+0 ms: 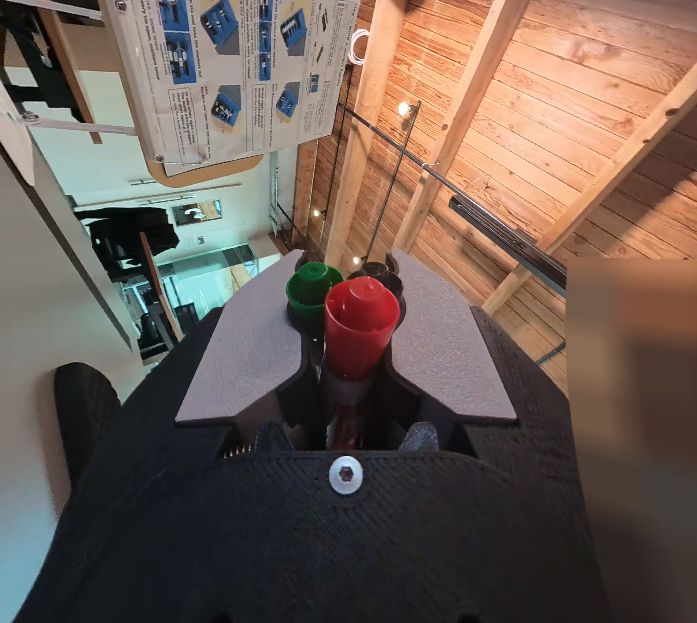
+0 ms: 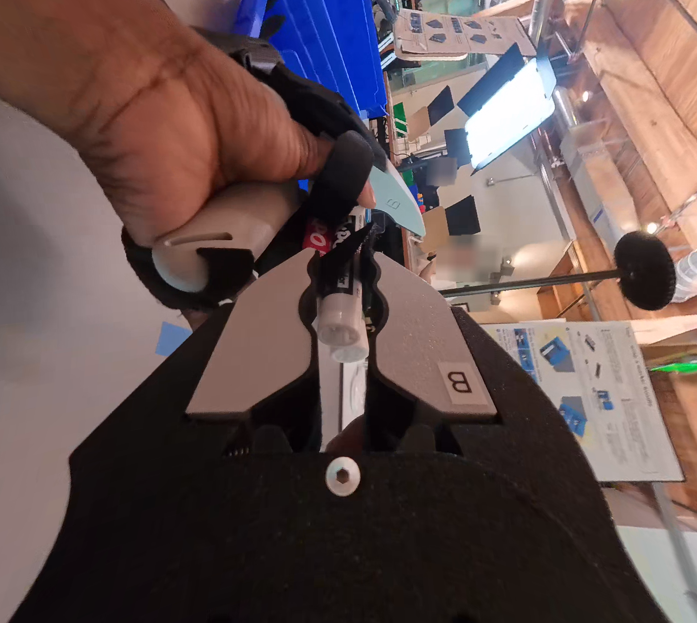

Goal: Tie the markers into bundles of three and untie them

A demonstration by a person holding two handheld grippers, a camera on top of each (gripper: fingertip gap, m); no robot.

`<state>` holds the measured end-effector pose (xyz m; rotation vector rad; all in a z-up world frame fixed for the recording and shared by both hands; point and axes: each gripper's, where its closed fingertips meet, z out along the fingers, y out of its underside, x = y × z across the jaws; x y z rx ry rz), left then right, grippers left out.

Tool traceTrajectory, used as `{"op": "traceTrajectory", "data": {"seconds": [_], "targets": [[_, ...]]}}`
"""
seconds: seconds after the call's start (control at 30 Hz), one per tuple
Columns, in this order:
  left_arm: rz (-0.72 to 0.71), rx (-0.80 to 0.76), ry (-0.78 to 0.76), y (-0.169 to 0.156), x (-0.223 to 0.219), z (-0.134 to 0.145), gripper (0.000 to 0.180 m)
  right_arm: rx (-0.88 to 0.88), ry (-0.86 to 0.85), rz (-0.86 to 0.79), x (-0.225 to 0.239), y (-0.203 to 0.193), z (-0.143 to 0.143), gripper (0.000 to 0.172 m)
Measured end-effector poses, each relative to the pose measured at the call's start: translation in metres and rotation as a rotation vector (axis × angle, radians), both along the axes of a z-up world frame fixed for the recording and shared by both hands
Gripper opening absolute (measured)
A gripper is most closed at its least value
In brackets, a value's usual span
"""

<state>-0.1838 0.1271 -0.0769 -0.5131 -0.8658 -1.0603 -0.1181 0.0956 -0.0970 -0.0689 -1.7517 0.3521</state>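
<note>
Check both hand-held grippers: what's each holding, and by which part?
Left hand-held gripper: a bundle of three markers, red, green and black, clamped just below the caps. Right hand-held gripper: the same bundle's tail ends, with a black tie.

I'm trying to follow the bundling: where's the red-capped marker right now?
In the left wrist view, the red marker sits between the left tool's fingers, cap toward the tips, nearest the camera, with the green and black markers just beyond.

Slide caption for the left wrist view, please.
Left gripper clamps three markers cap-up, red cap, green cap and black cap, beneath a wooden ceiling.
</note>
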Motion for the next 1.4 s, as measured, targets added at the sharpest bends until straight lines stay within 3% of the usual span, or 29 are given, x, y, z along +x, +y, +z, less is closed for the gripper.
{"op": "traceTrajectory", "data": {"seconds": [0.37,0.5,0.73,0.9,1.03,1.4], "targets": [[-0.019,-0.045,-0.031,-0.006,0.007,0.007,0.038,0.22,0.119,0.079,0.007,-0.012,0.009,0.024],[0.012,-0.058,-0.041,-0.011,0.006,0.006,0.038,0.221,0.082,0.085,0.007,-0.014,0.012,0.016],[0.055,-0.059,-0.06,-0.018,0.0,0.005,0.039,0.155,0.036,0.098,0.009,-0.021,0.008,0.022],[0.101,-0.004,-0.064,-0.027,-0.001,0.009,0.039,-0.149,-0.031,0.134,0.012,-0.026,0.018,0.008],[0.147,0.021,-0.026,-0.033,-0.003,0.015,0.038,-0.394,-0.122,0.158,0.01,-0.027,0.022,0.006],[0.318,0.057,0.136,-0.053,-0.008,0.032,0.038,-1.152,-0.581,0.266,0.005,-0.031,0.028,0.003]]}}
